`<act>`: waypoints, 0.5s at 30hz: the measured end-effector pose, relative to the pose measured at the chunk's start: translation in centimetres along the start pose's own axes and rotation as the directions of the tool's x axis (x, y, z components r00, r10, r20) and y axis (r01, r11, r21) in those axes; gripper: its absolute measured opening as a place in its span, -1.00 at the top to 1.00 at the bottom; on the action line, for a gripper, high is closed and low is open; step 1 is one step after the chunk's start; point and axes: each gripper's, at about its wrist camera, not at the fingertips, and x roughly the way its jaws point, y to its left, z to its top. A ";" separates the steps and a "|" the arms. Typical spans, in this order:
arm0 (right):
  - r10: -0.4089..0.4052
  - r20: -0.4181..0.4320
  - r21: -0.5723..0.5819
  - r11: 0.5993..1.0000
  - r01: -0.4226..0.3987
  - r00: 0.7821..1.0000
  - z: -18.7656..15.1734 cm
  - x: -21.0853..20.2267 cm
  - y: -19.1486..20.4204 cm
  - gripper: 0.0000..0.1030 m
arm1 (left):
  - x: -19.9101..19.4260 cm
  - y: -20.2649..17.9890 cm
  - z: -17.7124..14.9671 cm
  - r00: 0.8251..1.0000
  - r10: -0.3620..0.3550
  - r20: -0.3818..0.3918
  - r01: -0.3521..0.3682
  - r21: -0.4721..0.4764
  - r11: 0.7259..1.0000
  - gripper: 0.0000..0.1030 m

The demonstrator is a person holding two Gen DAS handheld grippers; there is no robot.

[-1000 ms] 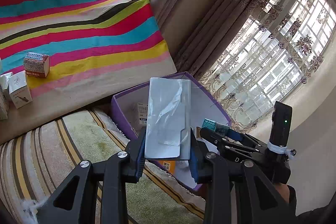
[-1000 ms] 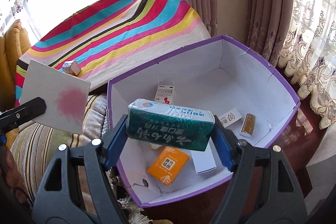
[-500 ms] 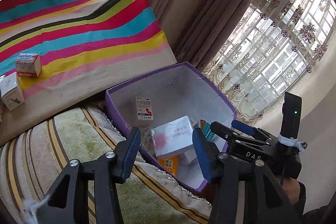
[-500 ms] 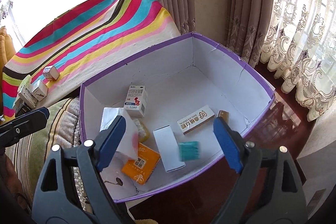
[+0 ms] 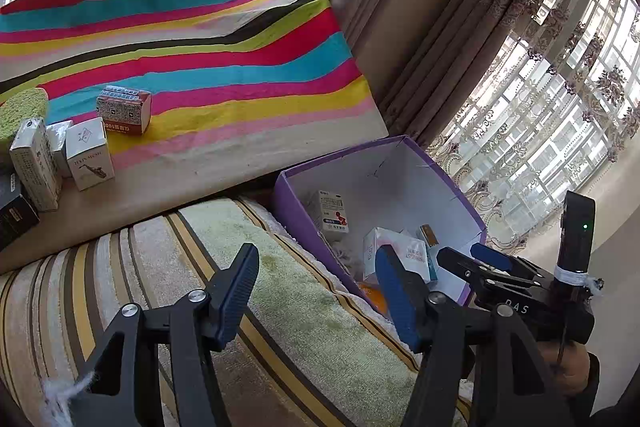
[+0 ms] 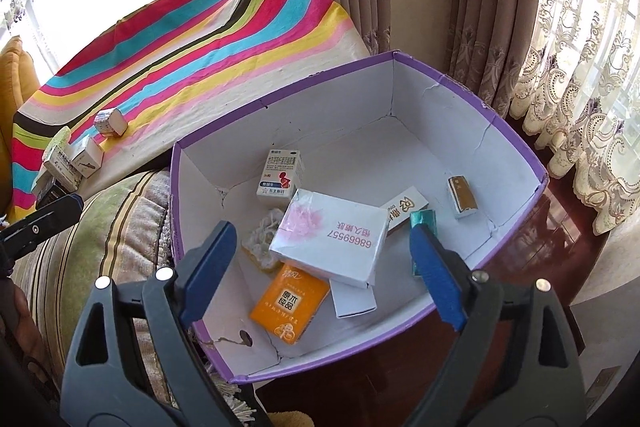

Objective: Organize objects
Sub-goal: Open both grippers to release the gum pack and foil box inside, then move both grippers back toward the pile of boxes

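Curtained window corner, striped cloth (image 5: 208,67) across upper left, striped cushion (image 5: 280,307) below it. Purple box (image 6: 516,147) sits centre frame in the right wrist view, white inside, holding the sorted items — white carton with pink print (image 6: 332,239) lying on top of an orange pack (image 6: 290,307), a red-and-white medicine box (image 6: 280,175) behind it, a gold bar-shaped pack (image 6: 462,197) toward the right wall. Right gripper (image 6: 320,259) hangs over the box, jaws spread and opening, nothing clamped. Left gripper (image 5: 316,295) at lower centre over the cushion edge — jaws opening, empty. Small boxes (image 5: 88,155) wait on the cloth at far left.
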 end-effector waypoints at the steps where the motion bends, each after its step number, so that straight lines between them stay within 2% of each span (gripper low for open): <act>1: 0.003 -0.003 -0.006 1.000 -0.003 1.000 0.0 0.0 0.3 -0.76 | -0.2 0.4 -0.1 1.000 0.005 0.004 -0.005 -0.008 1.000 -0.21; 9: 0.044 -0.020 -0.066 0.997 -0.046 0.999 -0.6 0.1 3.3 -0.78 | -3.1 4.3 -0.9 0.997 0.053 0.053 -0.047 -0.103 0.994 -0.24; 15: 0.072 -0.024 -0.104 0.992 -0.074 0.997 -0.8 -0.2 5.3 -0.78 | -5.7 7.8 -1.9 0.990 0.101 0.096 -0.080 -0.196 0.977 -0.27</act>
